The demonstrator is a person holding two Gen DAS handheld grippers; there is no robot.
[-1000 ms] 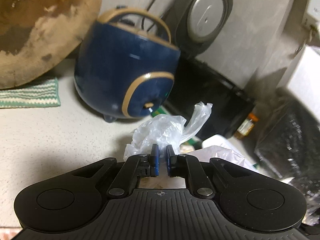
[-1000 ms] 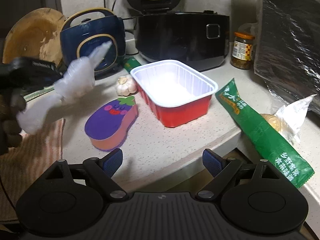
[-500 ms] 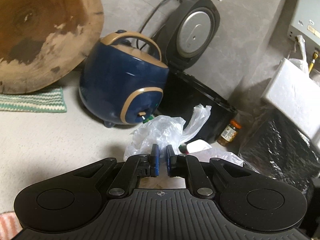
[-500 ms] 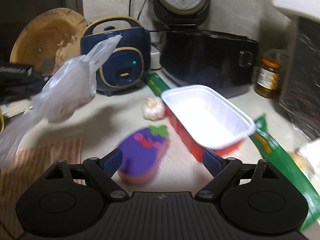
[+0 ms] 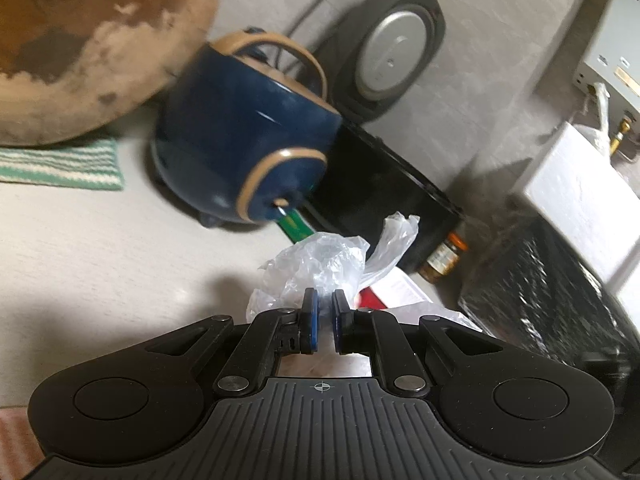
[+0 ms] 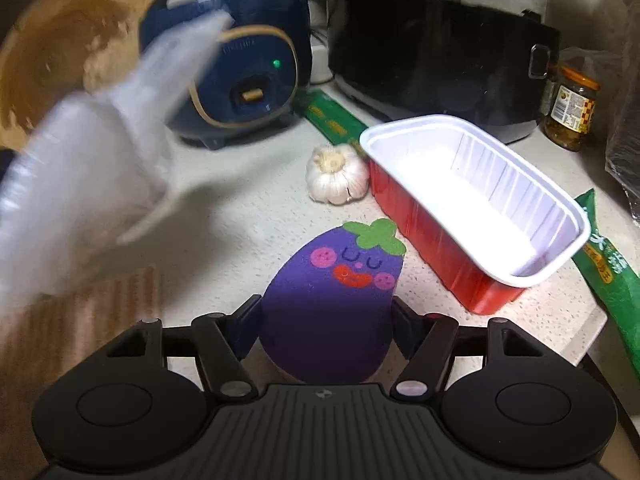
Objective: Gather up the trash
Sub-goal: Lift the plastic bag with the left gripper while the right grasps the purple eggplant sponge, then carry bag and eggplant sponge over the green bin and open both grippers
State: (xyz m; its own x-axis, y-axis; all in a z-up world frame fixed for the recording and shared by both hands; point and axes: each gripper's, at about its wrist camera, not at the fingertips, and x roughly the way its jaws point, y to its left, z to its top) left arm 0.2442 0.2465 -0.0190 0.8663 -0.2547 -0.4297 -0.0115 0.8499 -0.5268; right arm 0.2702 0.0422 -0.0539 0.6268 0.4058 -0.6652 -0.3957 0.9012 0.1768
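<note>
Left tool (image 5: pixel 324 320) pressed nearly together, pinching clear plastic bag (image 5: pixel 320 268); bag off desk, lower centre of left view, blurred at left of right view. Judged: 1 piece collected.

Right tool (image 6: pixel 326 330) spread wide around purple eggplant sponge (image 6: pixel 332 300), bottom centre; contact unclear.

Left on desk (image 6: pixel 240 216): red tray (image 6: pixel 472 208) right of centre, 2 green wrappers (image 6: pixel 332 116), garlic (image 6: pixel 338 174) beside tray. No bin visible; most of task remains.

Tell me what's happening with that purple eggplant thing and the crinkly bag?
Someone is tidying a kitchen counter with two claws. The left claw is shut on a clear plastic bag, held up off the counter. The right claw is open around the purple eggplant sponge, but has not squeezed it yet.
</note>
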